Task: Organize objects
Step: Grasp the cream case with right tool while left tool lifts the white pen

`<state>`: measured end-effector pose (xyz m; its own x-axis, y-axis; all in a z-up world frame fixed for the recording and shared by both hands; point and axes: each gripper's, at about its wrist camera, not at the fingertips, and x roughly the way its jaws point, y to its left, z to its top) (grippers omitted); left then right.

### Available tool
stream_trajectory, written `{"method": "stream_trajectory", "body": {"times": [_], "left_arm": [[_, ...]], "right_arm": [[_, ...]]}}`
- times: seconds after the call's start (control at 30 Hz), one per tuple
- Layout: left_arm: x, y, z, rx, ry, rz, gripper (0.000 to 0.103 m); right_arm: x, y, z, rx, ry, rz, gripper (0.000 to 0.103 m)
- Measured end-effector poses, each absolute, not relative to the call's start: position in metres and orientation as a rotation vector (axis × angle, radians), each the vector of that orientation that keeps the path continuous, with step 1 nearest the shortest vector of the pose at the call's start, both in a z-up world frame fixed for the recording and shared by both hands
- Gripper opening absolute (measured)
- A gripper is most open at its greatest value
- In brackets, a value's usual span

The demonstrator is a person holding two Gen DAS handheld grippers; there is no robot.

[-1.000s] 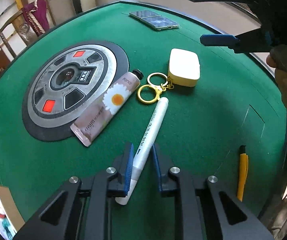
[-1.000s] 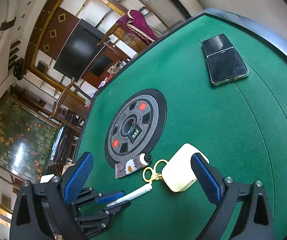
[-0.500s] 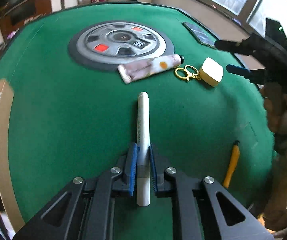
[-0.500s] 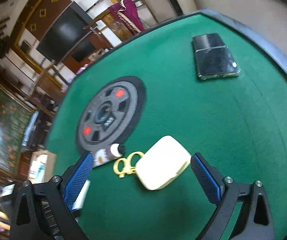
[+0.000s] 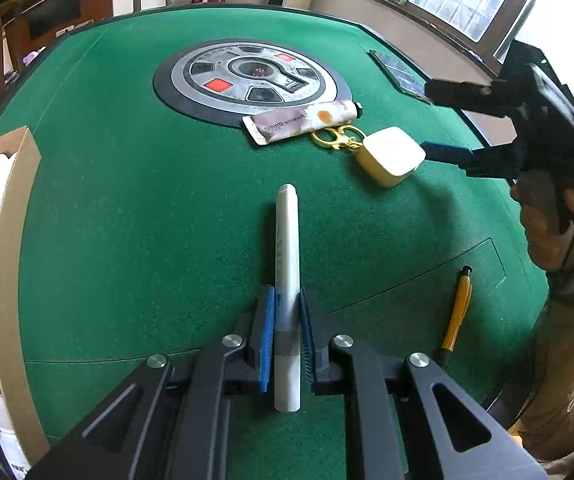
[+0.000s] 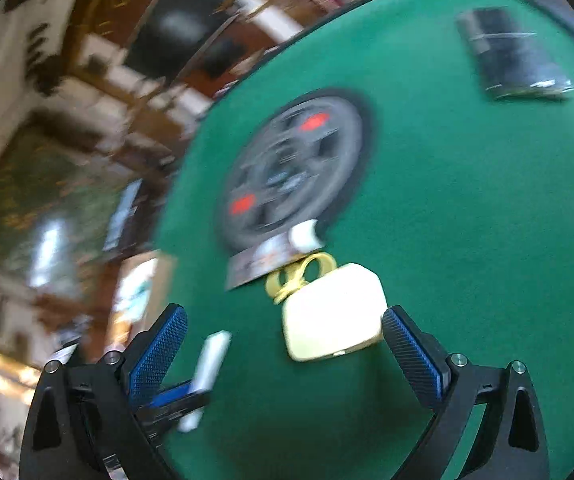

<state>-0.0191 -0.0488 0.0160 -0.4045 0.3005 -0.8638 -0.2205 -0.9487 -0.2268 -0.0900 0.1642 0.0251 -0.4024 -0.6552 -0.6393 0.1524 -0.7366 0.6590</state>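
Left wrist view: one line per thing seen
Left gripper (image 5: 287,340): its blue pads are clamped on the lower part of a white marker (image 5: 287,280), which points straight away from the camera over the green table (image 5: 127,200)
Cream case (image 5: 391,156): lies far right of the marker, well apart from it, with a gold key clasp (image 5: 337,138) touching its far left corner
Hand cream tube (image 5: 303,120): lies just beyond the clasp, its far edge over the rim of the round grey centre panel (image 5: 251,76)
Yellow pen (image 5: 457,312): lies alone on the felt at the near right
Phone (image 5: 397,72): dark, flat, near the far right edge of the table
Cardboard box (image 5: 11,260): at the left edge, with white packets inside
Right gripper (image 5: 443,120): held in a hand (image 5: 555,220) at the right, its two fingers spread wide, the nearer blue pad just beside the case

Right wrist view: blurred by motion
Right gripper (image 6: 287,344): jaws stand wide apart, nothing pressed between them; the cream case (image 6: 331,312) sits between the pads, closer to the right one, whether touching I cannot tell
Gold key clasp (image 6: 299,274): on the far left of the case, with the tube (image 6: 271,256) and centre panel (image 6: 295,168) beyond
White marker (image 6: 211,360): near left, in the left gripper (image 6: 183,396)
Phone (image 6: 511,56): far right
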Motion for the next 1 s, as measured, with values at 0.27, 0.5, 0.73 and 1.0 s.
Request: {"method": "stream_trajectory", "body": {"times": [0.27,0.5,0.73,1.0], "left_arm": [[-0.019,-0.047,0.016,-1.501,-0.095,2.407,0.013],[-0.019,-0.047,0.016,-1.497,-0.088,2.417,0.013],[-0.017,-0.046,0.017,-1.486,-0.099,2.448,0.013],[-0.013,-0.055,0.016,-1.446,-0.24,2.472,0.012]], "right_arm": [[-0.083,0.134,0.026,1.35,-0.287,-2.417,0.1],[-0.073,0.097,0.013,1.368,0.058,-2.515,0.099],[-0.064,0.086,0.01,1.351,0.212,-2.561,0.071],[-0.059,0.088,0.025,1.243,0.099,-2.548,0.069]]}}
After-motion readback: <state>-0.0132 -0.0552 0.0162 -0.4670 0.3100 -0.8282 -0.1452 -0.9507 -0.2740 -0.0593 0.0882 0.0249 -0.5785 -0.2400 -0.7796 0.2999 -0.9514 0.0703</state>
